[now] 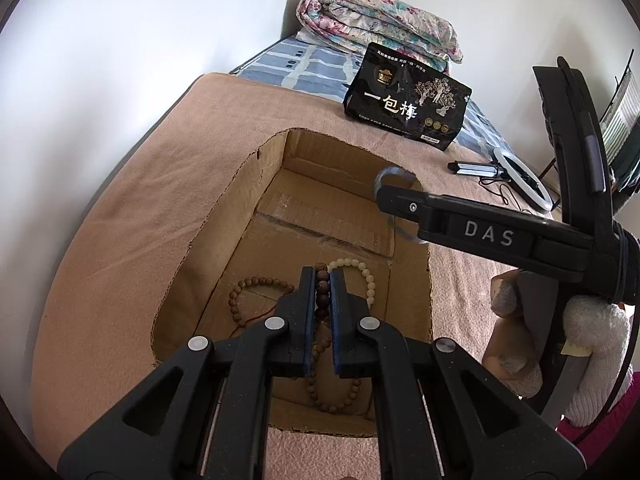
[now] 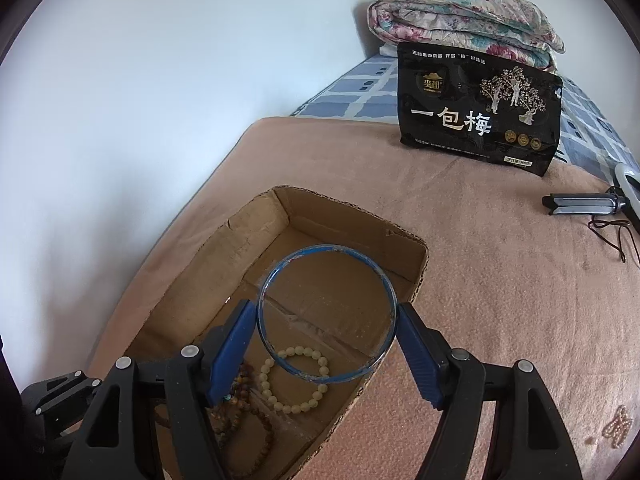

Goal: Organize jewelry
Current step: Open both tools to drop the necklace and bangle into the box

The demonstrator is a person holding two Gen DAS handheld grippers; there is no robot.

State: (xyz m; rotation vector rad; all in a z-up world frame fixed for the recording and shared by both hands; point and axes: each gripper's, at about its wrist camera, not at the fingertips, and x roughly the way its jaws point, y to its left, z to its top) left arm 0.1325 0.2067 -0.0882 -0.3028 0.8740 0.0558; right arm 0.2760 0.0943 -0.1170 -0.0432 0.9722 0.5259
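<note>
We are pinching a strand of dark wooden beads in the left claw, its pads pressed together on the strand at the lower centre of the left wrist view, the rest of the string hanging down beneath the claw. We are holding the right claw spread wide around a blue bangle in the middle of the right wrist view; the bangle is sitting between the two blue pads, touching both, though we cannot tell how firmly they are pressing it.

Both claws are hovering over an open cardboard box. Inside it, a cream bead bracelet is lying on the bottom, with a light brown bead bracelet to its left in the left wrist view.

The box is resting on a pink blanket covering a bed. Toward the upper right, a black snack pouch is standing upright, and behind it a folded floral quilt is lying against the white wall.
</note>
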